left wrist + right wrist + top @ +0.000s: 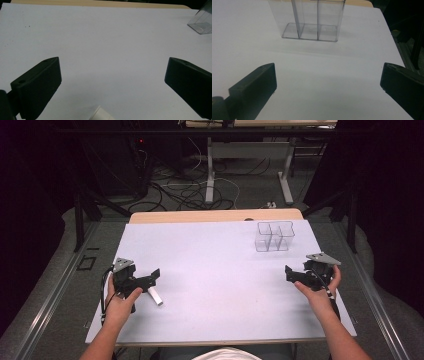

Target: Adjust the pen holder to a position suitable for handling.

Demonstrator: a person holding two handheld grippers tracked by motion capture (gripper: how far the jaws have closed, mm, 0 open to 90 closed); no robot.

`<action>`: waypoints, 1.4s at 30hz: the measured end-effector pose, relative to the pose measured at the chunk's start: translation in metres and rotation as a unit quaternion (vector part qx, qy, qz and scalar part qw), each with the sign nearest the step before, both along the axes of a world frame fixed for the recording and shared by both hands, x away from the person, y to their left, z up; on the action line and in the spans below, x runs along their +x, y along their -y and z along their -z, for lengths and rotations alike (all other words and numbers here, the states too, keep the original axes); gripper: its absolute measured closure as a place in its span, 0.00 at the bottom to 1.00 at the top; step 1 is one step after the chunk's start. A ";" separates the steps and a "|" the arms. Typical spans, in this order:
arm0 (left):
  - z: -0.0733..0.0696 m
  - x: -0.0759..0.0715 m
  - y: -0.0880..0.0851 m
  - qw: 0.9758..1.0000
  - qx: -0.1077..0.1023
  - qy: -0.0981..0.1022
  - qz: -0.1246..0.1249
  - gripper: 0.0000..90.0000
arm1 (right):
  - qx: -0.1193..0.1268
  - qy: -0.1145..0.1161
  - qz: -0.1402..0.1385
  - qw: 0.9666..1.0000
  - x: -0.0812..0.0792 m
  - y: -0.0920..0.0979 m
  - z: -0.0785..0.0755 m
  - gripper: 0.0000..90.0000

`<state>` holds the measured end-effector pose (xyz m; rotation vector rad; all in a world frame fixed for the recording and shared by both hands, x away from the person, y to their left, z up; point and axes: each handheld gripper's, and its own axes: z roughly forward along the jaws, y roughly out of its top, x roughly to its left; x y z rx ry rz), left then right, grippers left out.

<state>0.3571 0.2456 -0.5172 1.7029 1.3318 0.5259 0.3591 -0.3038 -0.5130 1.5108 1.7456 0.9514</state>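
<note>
While the white tube (155,296) lies loose by the left tongs (150,279), both gape wide, empty | right tongs (291,273) face clear divided box (274,236), likely its destination.

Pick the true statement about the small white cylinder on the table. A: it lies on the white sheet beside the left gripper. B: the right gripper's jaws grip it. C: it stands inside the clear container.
A: the white cylinder lies on the white sheet just beside the left gripper, whose jaws are open.
</note>
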 end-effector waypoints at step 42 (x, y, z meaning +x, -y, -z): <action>-0.001 -0.010 -0.014 0.999 0.020 -0.002 -0.034 0.05 | 0.006 -0.064 -0.079 0.995 0.078 -0.024 -0.061 0.39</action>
